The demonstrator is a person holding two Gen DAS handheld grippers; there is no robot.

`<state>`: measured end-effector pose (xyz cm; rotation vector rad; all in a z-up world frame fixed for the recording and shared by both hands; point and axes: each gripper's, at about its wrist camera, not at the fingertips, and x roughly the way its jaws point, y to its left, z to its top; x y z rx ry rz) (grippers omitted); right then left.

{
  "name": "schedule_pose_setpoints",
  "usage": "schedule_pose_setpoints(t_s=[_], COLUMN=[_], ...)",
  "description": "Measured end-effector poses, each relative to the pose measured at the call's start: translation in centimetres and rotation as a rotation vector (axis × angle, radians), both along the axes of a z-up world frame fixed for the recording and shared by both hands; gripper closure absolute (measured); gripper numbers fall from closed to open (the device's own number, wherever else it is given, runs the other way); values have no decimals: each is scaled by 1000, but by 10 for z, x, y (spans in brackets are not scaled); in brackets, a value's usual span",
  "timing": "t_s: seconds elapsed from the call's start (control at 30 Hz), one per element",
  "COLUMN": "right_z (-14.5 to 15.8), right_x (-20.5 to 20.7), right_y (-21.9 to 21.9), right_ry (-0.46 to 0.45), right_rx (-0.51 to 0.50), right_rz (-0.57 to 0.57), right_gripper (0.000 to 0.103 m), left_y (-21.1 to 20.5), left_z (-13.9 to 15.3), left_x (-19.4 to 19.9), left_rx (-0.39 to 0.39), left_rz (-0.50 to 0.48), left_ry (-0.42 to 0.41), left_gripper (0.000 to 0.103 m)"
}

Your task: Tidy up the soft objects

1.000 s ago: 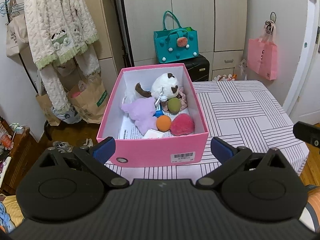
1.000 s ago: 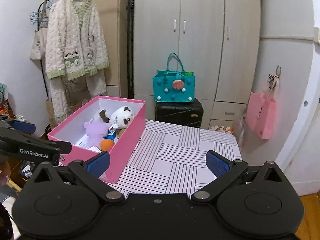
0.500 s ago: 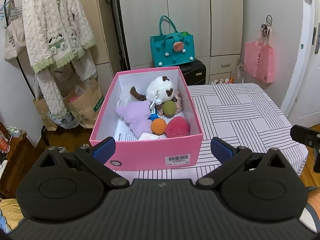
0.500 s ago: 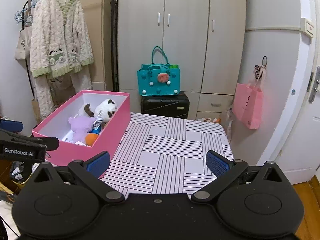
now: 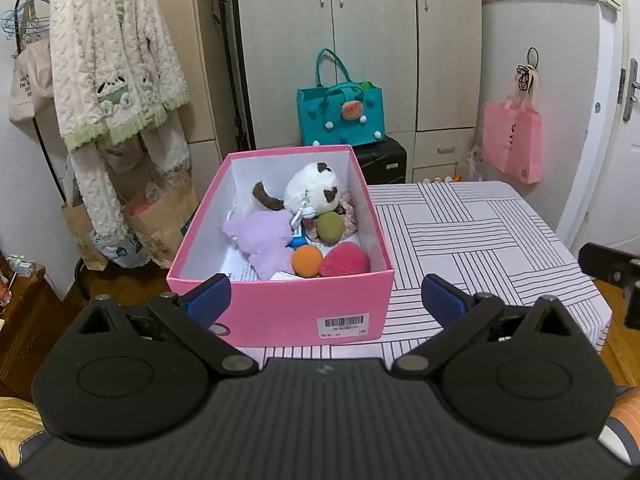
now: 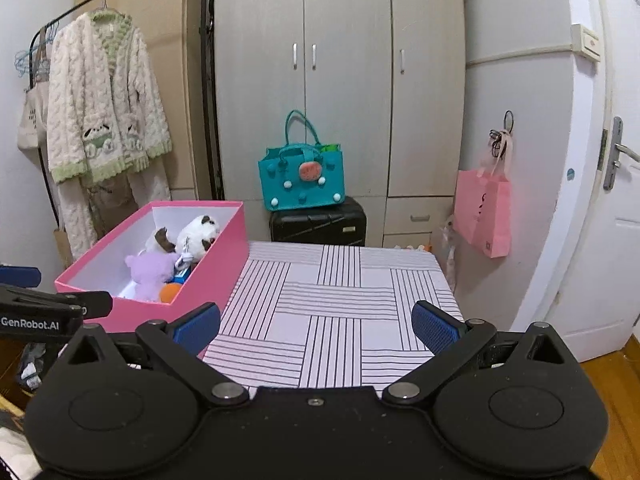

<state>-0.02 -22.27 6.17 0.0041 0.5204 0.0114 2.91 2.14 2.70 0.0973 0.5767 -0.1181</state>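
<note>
Both grippers have backed away; only left wrist shows red pompom (image 5: 344, 259).

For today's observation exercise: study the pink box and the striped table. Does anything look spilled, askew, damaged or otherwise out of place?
Nothing stands out. The pink box sits flat at the table's left edge, undamaged, with the soft toys all inside it. No toy lies on the striped cloth. Both the left gripper and right gripper are open and empty.

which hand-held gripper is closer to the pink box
Left. The left hand-held gripper faces the pink box just before its near wall; the right hand-held gripper hangs off to its right.
</note>
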Motion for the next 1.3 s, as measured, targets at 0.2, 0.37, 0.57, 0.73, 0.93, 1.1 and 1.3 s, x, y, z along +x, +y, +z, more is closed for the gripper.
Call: schedule_pose_setpoints(t_s=[0.2,0.37,0.57,0.73,0.93,1.1,1.3], right_z=[-1,-1,-3,-4,-4,-6,-7], right_x=[-8,-11,-10,-11,-11,-11,-8], right_y=[5,6,4,2,0,0,-1], right_ry=[-51,-58,-53,-51,-50,-45,-42], right_rx=[-43,-52,-75,-72,-73,-74,-78], right_rz=[-31,-33,-63,-65,-68,-70,-76], right_gripper=[0,0,0,0,0,0,0], left_y=[-1,-2,-2,-4,-3,-3,-1], left_z=[-3,-4,-3,-3,-4,-4,0], left_x=[-2,-4,-5,-7,-7,-7,-13], left_rx=[16,27,27,36,25,16,-8], left_rz=[14,20,13,9,4,-2,-15], left_ry=[-29,-51,-48,-55,-48,-48,-58], left_gripper=[0,0,0,0,0,0,0])
